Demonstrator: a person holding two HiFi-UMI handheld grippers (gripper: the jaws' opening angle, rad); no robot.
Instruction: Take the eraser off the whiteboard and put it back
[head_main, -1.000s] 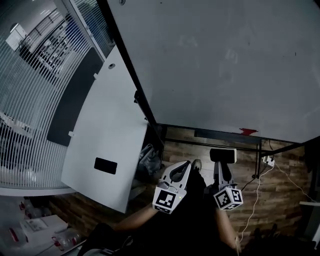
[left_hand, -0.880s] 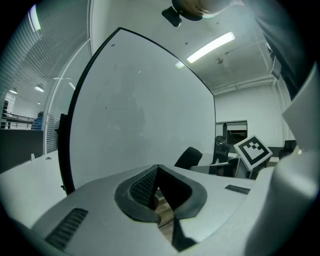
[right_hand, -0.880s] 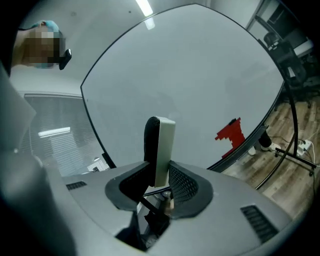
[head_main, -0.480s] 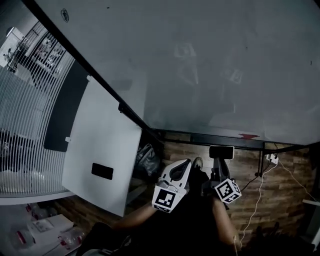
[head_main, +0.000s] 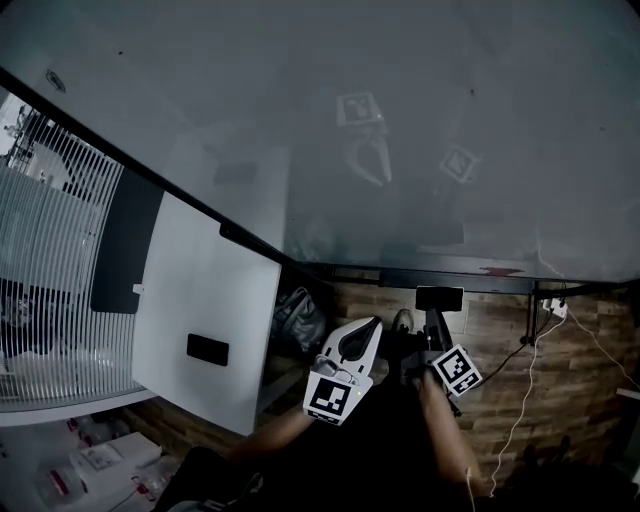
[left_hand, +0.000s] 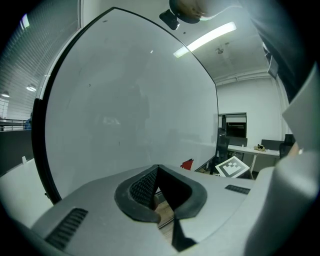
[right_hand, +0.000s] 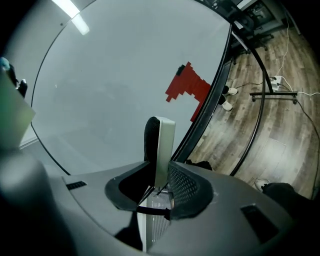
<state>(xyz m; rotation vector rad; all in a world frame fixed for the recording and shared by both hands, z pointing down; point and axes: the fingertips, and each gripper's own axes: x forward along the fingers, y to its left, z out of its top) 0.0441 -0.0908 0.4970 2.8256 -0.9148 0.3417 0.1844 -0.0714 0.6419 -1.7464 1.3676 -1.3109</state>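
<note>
The eraser (head_main: 440, 297), white-backed with black felt, stands on edge between the jaws of my right gripper (head_main: 437, 318), below the whiteboard's bottom edge. In the right gripper view the eraser (right_hand: 162, 145) sticks up out of the right gripper (right_hand: 159, 175), which is shut on it, close to the whiteboard (right_hand: 115, 85). A red mark (right_hand: 187, 85) sits low on the board. My left gripper (head_main: 372, 325) hangs beside the right one. In its own view the left gripper (left_hand: 157, 169) has its tips together and holds nothing, facing the whiteboard (left_hand: 125, 110).
The whiteboard (head_main: 400, 130) fills the top of the head view. A white panel (head_main: 205, 320) leans at left, with slatted blinds (head_main: 50, 250) behind it. A bag (head_main: 300, 315) lies on the wood floor. A power strip with cable (head_main: 550, 308) sits at right by the board's stand (right_hand: 260, 95).
The right gripper has rolled and come down with the eraser still in it. The head view has swung, so more of the whiteboard shows. The left gripper has shifted a little.
</note>
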